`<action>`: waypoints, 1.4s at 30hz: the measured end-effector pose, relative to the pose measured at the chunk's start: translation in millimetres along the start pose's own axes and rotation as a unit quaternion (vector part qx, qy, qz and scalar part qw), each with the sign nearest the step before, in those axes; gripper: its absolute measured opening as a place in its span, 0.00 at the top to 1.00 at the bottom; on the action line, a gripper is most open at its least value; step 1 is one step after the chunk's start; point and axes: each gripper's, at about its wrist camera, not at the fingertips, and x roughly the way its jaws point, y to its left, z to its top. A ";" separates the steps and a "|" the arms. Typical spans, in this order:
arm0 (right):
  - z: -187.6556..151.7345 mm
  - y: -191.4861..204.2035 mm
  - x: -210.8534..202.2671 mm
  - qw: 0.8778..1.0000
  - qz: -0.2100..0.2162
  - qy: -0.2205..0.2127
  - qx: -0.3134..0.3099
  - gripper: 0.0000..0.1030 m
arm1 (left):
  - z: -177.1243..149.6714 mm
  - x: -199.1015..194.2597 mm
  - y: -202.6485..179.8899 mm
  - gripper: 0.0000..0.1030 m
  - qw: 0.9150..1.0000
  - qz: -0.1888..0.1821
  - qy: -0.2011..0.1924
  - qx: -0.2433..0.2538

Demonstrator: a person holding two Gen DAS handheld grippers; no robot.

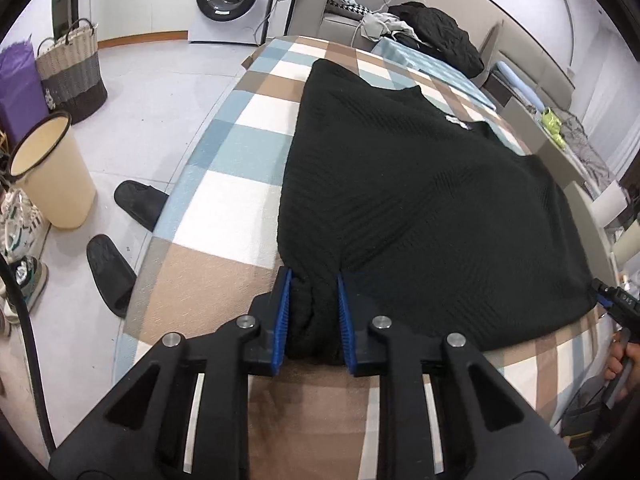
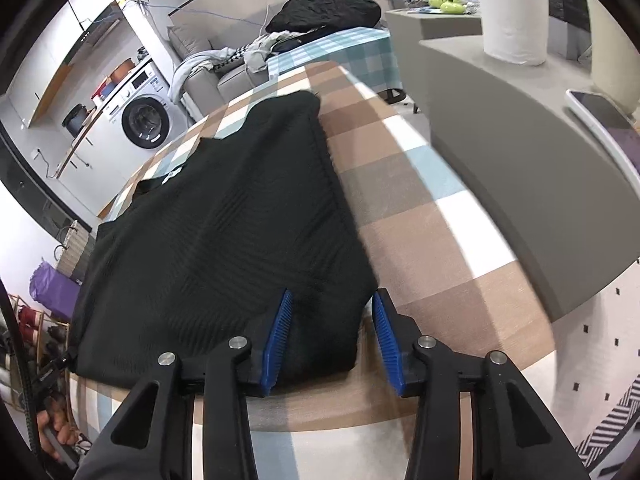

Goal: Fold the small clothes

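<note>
Black ribbed knit, the sweater (image 1: 420,200) lies flat on the checked cloth (image 1: 224,208), its long axis running from the near hem away toward the washing machine (image 1: 230,0). The left gripper (image 1: 312,312) is clenched on the bunched near-left hem corner. The right gripper (image 2: 330,336) straddles the near-right corner, its right pad clear of the fabric, so released.

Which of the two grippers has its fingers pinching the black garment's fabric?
The left gripper: its blue fingers squeeze a bunched corner of the black garment. The right gripper straddles the other corner with a gap beside one finger.
</note>
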 end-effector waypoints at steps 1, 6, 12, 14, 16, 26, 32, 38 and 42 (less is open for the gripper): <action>1.4 -1.0 -2.1 1.000 0.003 -0.003 0.002 0.54 | 0.0 0.0 2.4 0.81 1.000 -0.004 0.003 -0.006; 11.1 4.3 -12.2 0.999 0.025 -0.030 0.001 0.46 | -0.2 -6.1 0.3 0.79 1.000 -0.001 -0.001 -0.011; 19.2 32.0 -13.5 0.997 0.058 -0.034 -0.030 0.29 | -7.5 -22.8 6.2 0.59 0.999 0.021 -0.006 -0.038; 17.7 41.5 -11.9 0.996 0.071 -0.034 -0.038 0.24 | -12.0 -27.1 9.2 0.50 0.999 0.022 -0.006 -0.049; 17.1 51.6 -7.8 0.995 0.087 -0.030 -0.050 0.23 | -17.1 -32.2 11.4 0.48 0.998 0.029 -0.005 -0.058; 16.4 104.1 17.2 0.985 0.133 -0.008 -0.111 0.21 | -43.6 -49.5 18.6 0.40 0.995 0.019 -0.004 -0.099; 15.2 125.5 29.7 0.980 0.147 0.008 -0.132 0.21 | -55.1 -49.8 23.3 0.40 0.986 -0.073 0.001 -0.153; 5.1 134.5 34.6 0.978 0.155 0.018 -0.138 0.21 | -46.8 -30.2 14.2 0.40 0.983 -0.089 -0.004 -0.159; 0.0 134.8 38.0 0.979 0.153 0.025 -0.132 0.21 | -30.8 -14.5 4.5 0.40 0.985 -0.076 -0.023 -0.153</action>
